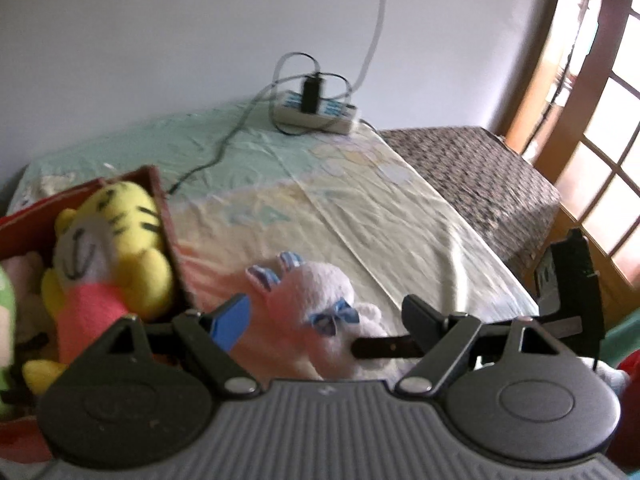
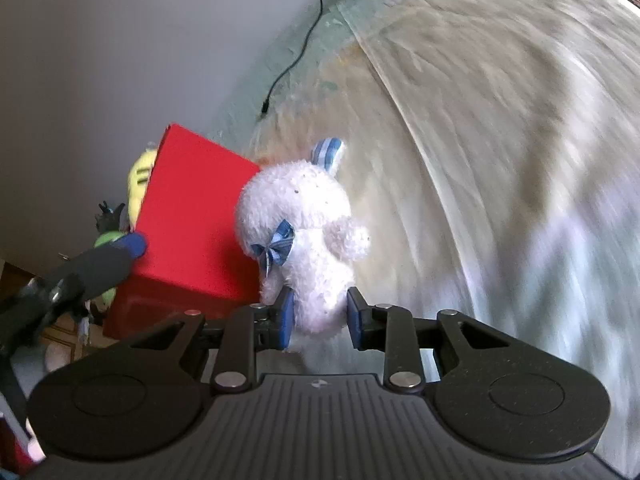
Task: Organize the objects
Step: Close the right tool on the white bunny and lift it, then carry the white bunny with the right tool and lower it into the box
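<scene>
Fluffy white plush rabbit [image 2: 304,232] hiding its face from the right wrist view, red cardboard box [image 1: 160,200] running off the left edge, patterned bedsheet [image 2: 500,180] blurring into streaks.

Open room: the bed sheet [image 1: 360,200] lies bare toward the far corner.
Left side: red box [image 2: 192,220], filled by a yellow tiger toy [image 1: 116,240].
Far corner: power strip [image 1: 316,114] and trailing black cable [image 2: 296,52].
Right edge: woven chest [image 1: 472,172] just beside the bed.

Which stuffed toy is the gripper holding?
The white bunny with the blue bow, pinched by the right gripper. The yellow tiger sits in the red box.
</scene>
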The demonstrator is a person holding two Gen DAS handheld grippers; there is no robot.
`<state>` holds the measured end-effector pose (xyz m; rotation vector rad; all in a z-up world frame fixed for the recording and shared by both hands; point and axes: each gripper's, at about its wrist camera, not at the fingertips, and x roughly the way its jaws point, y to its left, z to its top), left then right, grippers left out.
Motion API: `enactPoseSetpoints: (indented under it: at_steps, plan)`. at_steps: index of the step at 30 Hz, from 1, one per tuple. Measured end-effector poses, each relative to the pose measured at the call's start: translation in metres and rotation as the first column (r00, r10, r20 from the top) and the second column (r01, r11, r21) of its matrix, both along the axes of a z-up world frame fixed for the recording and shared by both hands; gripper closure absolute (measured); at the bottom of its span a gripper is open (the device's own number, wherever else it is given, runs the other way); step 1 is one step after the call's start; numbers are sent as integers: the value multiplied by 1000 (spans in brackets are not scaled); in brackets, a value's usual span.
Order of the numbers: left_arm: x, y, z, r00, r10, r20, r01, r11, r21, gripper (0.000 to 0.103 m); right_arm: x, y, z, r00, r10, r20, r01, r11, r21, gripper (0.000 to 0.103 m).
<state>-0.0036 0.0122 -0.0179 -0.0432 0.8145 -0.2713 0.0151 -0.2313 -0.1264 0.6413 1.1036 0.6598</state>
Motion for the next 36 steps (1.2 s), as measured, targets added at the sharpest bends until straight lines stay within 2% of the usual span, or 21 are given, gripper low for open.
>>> enactPoseSetpoints:
  at_steps: [9, 15, 17, 19, 22, 24, 30, 36]
  plan:
    - [4, -19, -27, 993, -82, -87, 79, 996, -40, 19, -19, -27, 10, 999, -36, 32, 37, 999, -32, 65]
    - [4, -23, -43, 987, -85, -136, 80, 996, -37, 19, 0, -40, 11, 991, -122, 49, 123, 992, -11, 65]
    - [6, -24, -49, 983, -85, -163, 79, 996, -45, 18, 8, -37, 10, 990, -125, 59, 125, 992, 4, 61]
    - [9, -26, -59, 976, -85, -201, 76, 996, -51, 18, 17, -30, 7, 992, -110, 62, 110, 994, 9, 53]
    - [15, -28, -73, 964, -76, -255, 64, 996, -57, 18, 31, -17, 1, 996, -81, 39, 80, 996, 35, 52]
    - [18, -28, -78, 960, -69, -272, 54, 997, -62, 18, 40, -7, -7, 999, -53, 8, 52, 996, 76, 48]
    - [31, -23, -91, 949, -33, -315, 10, 997, -74, 18, 57, 14, -20, 998, 0, -58, 9, 988, 155, 47]
    - [39, -12, -95, 938, -13, -346, -34, 991, -129, 17, 48, 5, -22, 995, 23, -101, -1, 978, 211, 54]
